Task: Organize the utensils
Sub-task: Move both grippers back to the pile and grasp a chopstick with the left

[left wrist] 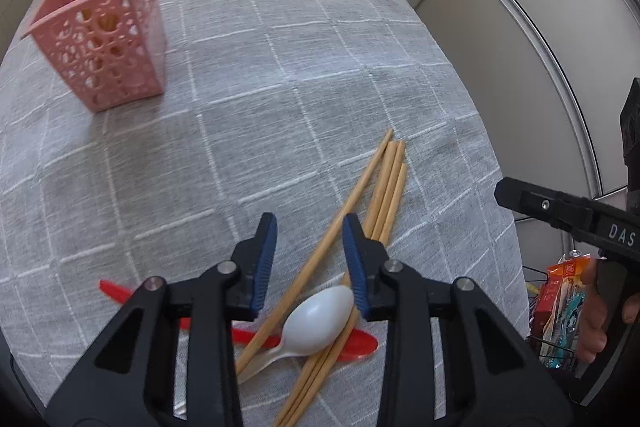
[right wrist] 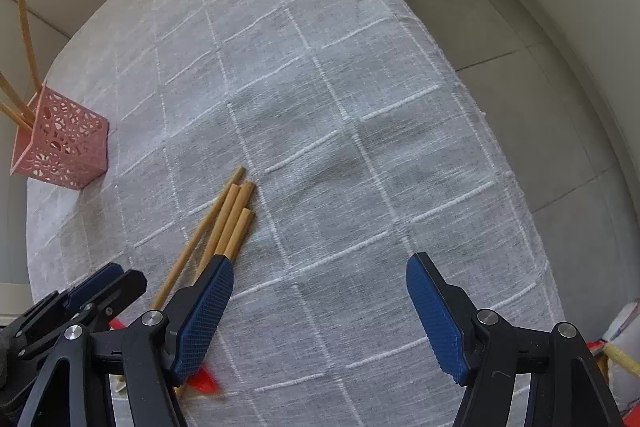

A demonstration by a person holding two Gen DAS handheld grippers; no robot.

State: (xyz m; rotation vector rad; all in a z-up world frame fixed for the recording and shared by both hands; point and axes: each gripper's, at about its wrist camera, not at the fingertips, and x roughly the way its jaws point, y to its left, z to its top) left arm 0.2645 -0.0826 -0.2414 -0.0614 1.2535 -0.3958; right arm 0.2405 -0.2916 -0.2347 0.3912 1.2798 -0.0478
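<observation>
A pink perforated holder (left wrist: 102,45) stands at the far left of the table with chopsticks upright in it; it also shows in the right wrist view (right wrist: 62,149). Several loose wooden chopsticks (left wrist: 386,187) lie in a pile with a white plastic spoon (left wrist: 318,321) and a red plastic spoon (left wrist: 358,345). My left gripper (left wrist: 310,263) is open and empty, its jaws just above the pile, straddling one chopstick. My right gripper (right wrist: 320,311) is open wide and empty, hovering over bare cloth right of the chopsticks (right wrist: 236,211).
The table has a grey checked cloth (left wrist: 280,67). A wire rack with snack packets (left wrist: 560,303) stands off the table's right edge. The right gripper's body (left wrist: 576,223) shows at the right in the left wrist view. Tiled floor lies beyond the table.
</observation>
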